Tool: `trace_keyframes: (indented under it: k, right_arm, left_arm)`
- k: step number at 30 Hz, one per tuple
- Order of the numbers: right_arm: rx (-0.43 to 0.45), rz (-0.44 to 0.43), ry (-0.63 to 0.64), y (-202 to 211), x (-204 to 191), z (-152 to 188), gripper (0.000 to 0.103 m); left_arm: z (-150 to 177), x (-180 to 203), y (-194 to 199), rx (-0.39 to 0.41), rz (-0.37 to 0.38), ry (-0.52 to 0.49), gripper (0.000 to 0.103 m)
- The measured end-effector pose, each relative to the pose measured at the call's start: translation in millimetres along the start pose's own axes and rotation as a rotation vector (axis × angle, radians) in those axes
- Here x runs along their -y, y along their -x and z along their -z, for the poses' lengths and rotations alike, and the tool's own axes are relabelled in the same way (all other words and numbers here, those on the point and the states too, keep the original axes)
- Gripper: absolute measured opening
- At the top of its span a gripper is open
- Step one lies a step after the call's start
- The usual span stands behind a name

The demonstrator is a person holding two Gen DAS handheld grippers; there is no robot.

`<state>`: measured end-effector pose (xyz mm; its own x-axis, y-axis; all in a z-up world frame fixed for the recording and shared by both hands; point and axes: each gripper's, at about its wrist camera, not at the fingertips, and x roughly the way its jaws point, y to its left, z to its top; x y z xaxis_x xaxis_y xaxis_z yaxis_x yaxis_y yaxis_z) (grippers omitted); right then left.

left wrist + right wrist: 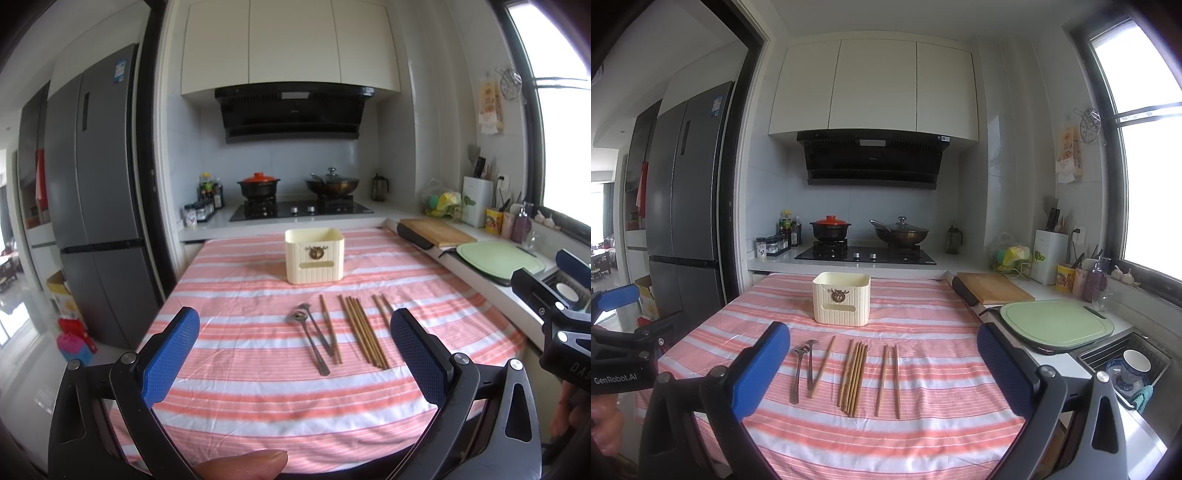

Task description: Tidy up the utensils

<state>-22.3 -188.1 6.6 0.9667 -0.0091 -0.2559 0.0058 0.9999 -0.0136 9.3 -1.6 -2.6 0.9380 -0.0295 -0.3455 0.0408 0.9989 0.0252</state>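
Observation:
A cream utensil box (314, 255) (841, 299) stands open-topped at the far middle of the pink-striped table (240, 398) (923, 435). In front of it lie two metal spoons (309, 336) (802, 367), a single chopstick (330, 328) (823, 366), a bundle of several chopsticks (364, 331) (854, 376) and a pair of chopsticks (380, 303) (888, 378). My left gripper (295, 321) hovers open over the near table, nothing between its blue pads. My right gripper (882, 341) is open too, above the utensils. Each gripper shows at the edge of the other's view.
A counter runs along the right with a wooden board (993, 287), a green cutting board (1058, 323) and a sink holding dishes (1132, 369). Behind the table is a hob with a red-lidded pot (830, 228) and a wok (900, 232). A fridge (683, 206) stands left.

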Motion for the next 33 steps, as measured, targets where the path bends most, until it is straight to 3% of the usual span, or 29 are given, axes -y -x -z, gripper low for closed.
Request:
trace_keyframes:
  k: [33]
  right_arm:
    - [-0.038,0.009,0.006,-12,2,3,0.103]
  left_arm:
    - [3,10,-14,-0.050,0.005,-0.055,0.103]
